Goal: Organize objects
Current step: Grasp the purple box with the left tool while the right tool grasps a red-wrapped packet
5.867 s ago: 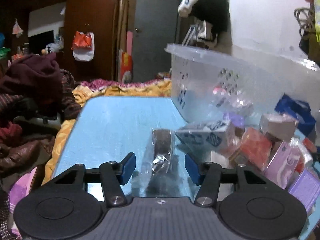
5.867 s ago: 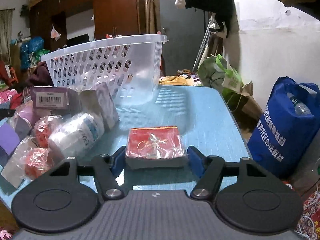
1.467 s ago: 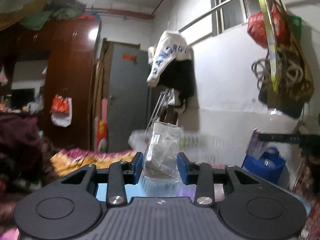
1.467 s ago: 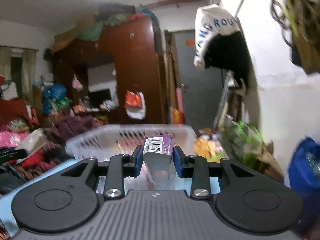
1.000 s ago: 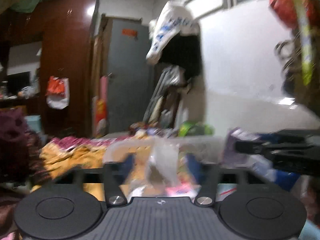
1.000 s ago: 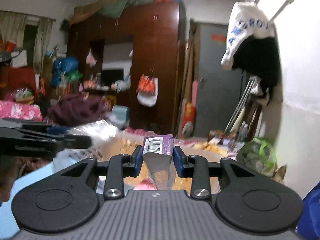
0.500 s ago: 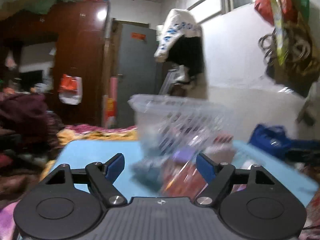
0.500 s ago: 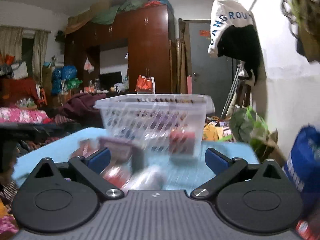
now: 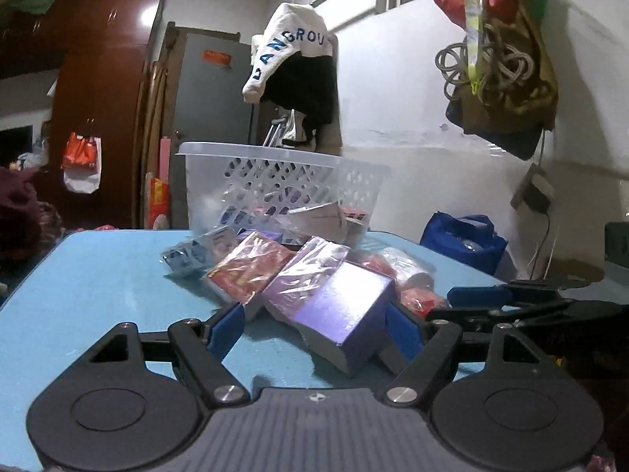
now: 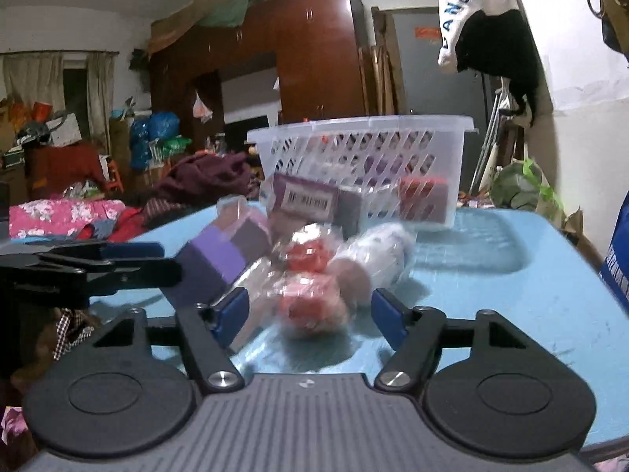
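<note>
- Left wrist view: left gripper point(image 9: 316, 328) is hovering with jaws spread around a purple box point(image 9: 342, 314) lying on the blue desk point(image 9: 98, 275), seemingly not pressing it.
- Right gripper point(image 10: 308, 312) is closing its jaws around a red wrapped packet point(image 10: 310, 308), not yet clamping.
- White basket point(image 10: 365, 157) is standing behind the pile.

A light blue table point(image 9: 98, 275) holds a clear white basket point(image 9: 275, 181) patterned with slotted holes, a shiny purple box point(image 9: 346, 310), a red and gold packet point(image 9: 251, 271), and red wrapped balls point(image 10: 310, 306). Gripper pads point(image 9: 224, 328) are blue.
</note>
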Motion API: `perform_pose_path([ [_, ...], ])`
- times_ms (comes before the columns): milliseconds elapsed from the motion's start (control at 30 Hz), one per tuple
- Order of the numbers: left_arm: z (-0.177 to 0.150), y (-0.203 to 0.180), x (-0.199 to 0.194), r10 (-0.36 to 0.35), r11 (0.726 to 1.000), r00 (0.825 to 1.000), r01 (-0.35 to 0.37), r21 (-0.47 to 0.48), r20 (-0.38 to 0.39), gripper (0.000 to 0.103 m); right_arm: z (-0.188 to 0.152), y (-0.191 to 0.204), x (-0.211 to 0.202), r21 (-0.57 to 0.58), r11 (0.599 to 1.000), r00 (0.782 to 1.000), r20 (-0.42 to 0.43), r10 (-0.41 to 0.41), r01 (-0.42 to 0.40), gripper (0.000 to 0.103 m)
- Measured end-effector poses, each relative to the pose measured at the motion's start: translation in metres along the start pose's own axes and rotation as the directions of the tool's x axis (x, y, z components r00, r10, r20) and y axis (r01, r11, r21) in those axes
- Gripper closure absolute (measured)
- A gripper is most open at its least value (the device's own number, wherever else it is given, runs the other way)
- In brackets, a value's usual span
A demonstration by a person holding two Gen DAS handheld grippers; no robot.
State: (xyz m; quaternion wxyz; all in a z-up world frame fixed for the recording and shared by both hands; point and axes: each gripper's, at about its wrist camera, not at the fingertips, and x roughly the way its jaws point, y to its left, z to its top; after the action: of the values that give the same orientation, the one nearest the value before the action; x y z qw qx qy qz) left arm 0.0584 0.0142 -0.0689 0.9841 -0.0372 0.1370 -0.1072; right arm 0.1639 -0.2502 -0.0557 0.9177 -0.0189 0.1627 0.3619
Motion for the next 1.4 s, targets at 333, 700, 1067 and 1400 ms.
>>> perform_pose_path([
  [333,-0.007,-0.005,0.012,-0.076,0.997,0.997,0.076,0.012,-0.02,0.045,-0.012,-0.003,-0.004,0.022,0.999,0.998,-0.028,0.05,-0.05,0.052],
  [700,-0.003,0.001,-0.001,-0.068,0.998,0.997,0.068,0.002,0.021,0.054,-0.012,-0.008,-0.01,0.029,0.999,0.999,-0.015,0.041,-0.04,0.054],
  [1067,-0.005,-0.006,-0.002,-0.08,0.997,0.996,0.08,0.001,0.032,0.057,-0.005,-0.01,-0.017,0.026,0.999,1.0,0.012,0.025,-0.026,0.054],
  [1400,-0.005,-0.009,0.001,-0.112,0.994,0.994,0.112,-0.004,0.016,0.058,-0.004,-0.02,-0.023,0.049,0.999,0.999,0.033,0.014,-0.016,0.054],
])
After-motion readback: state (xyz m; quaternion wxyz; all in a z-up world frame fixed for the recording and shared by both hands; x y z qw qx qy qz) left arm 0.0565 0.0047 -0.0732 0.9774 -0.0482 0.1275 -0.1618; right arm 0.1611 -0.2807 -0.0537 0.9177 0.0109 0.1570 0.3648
